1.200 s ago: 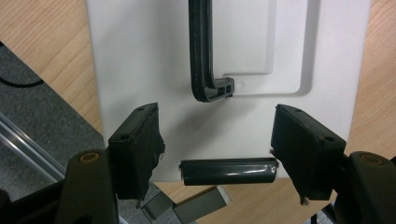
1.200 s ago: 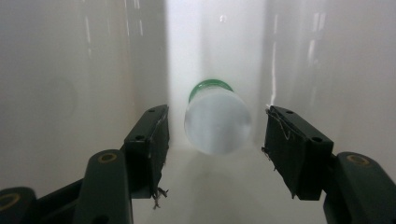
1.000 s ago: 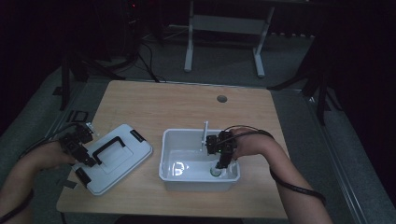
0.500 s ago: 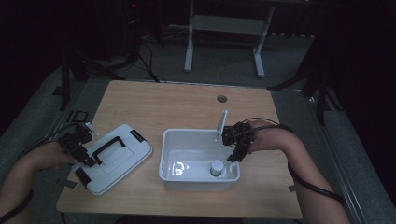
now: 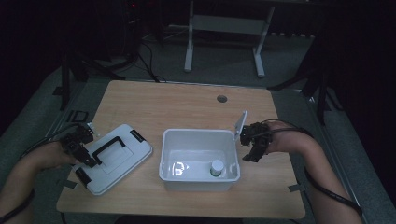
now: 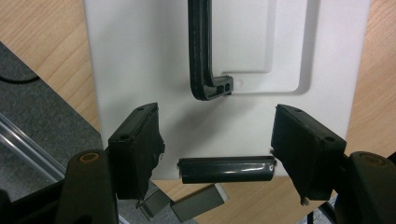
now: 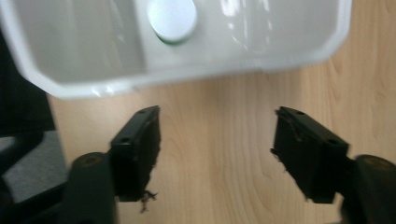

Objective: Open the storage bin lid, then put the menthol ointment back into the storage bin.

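Note:
A white bin [image 5: 198, 135] stands at the table's middle with a small white-capped bottle [image 5: 216, 167] upright in its front right corner. The right gripper [image 5: 250, 156] hovers over bare wood just right of the bin. Its jaws have just been opening and nothing is between them. In the right gripper view [image 7: 217, 126] the bin's wall [image 7: 261, 51] and the bottle cap [image 7: 172, 18] lie ahead. To the left lies the white lid [image 5: 126, 161] with a black handle [image 5: 109, 147]. The left gripper [image 5: 86, 161] is open over the lid's near edge [image 6: 140, 56], and a black latch [image 6: 226, 169] lies between its jaws [image 6: 215, 126].
The wooden table has a round cable hole [image 5: 222, 98] at its far side and a tape mark [image 5: 295, 188] near the front right corner. A metal stand's legs [image 5: 189, 46] and cables sit on the floor behind the table.
The right gripper has lifted out of the bin and moved right to the table beside it, with its jaws wider apart. The bottle stays in the bin. The left gripper has not moved.

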A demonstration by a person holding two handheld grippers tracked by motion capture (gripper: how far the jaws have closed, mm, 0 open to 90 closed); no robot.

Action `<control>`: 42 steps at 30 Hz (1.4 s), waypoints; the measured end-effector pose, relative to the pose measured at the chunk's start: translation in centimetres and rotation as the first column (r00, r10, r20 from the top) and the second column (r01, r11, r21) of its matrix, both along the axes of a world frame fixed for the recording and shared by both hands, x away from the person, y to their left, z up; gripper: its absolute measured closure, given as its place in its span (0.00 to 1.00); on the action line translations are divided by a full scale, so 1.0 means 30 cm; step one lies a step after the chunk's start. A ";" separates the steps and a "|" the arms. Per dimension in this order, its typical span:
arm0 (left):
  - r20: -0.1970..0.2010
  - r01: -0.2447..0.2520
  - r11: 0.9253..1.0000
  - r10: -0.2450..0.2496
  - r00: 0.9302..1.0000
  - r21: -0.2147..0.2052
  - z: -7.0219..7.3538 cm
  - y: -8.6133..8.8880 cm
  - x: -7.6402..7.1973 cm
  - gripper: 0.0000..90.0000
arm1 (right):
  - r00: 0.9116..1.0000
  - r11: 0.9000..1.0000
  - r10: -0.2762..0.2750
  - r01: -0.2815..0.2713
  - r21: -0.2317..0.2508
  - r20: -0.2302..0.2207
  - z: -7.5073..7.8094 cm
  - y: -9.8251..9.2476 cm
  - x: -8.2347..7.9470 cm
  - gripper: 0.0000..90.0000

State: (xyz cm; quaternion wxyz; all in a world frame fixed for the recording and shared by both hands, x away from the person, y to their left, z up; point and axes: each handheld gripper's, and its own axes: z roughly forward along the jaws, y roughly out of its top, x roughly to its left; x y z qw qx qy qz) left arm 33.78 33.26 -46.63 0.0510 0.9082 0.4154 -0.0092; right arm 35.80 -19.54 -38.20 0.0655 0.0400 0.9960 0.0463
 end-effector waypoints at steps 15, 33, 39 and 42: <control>0.037 0.062 0.998 -0.063 0.997 0.032 -0.029 -0.025 0.011 0.44 | 0.984 0.989 -0.147 0.148 0.005 -0.105 -0.189 -0.181 0.030 0.18; -0.023 0.036 0.999 -0.036 0.999 -0.007 -0.088 -0.050 0.027 0.88 | 0.970 0.982 -0.188 0.186 -0.023 -0.158 -0.297 -0.225 0.034 0.18; -0.018 0.042 0.998 -0.043 0.999 -0.039 -0.081 -0.032 0.023 0.93 | 0.966 0.981 -0.192 0.190 -0.028 -0.170 -0.310 -0.226 0.034 0.18; -0.019 0.069 0.997 -0.070 0.997 -0.043 -0.067 -0.031 0.016 0.93 | 0.964 0.980 -0.199 0.197 -0.027 -0.176 -0.315 -0.228 0.036 0.18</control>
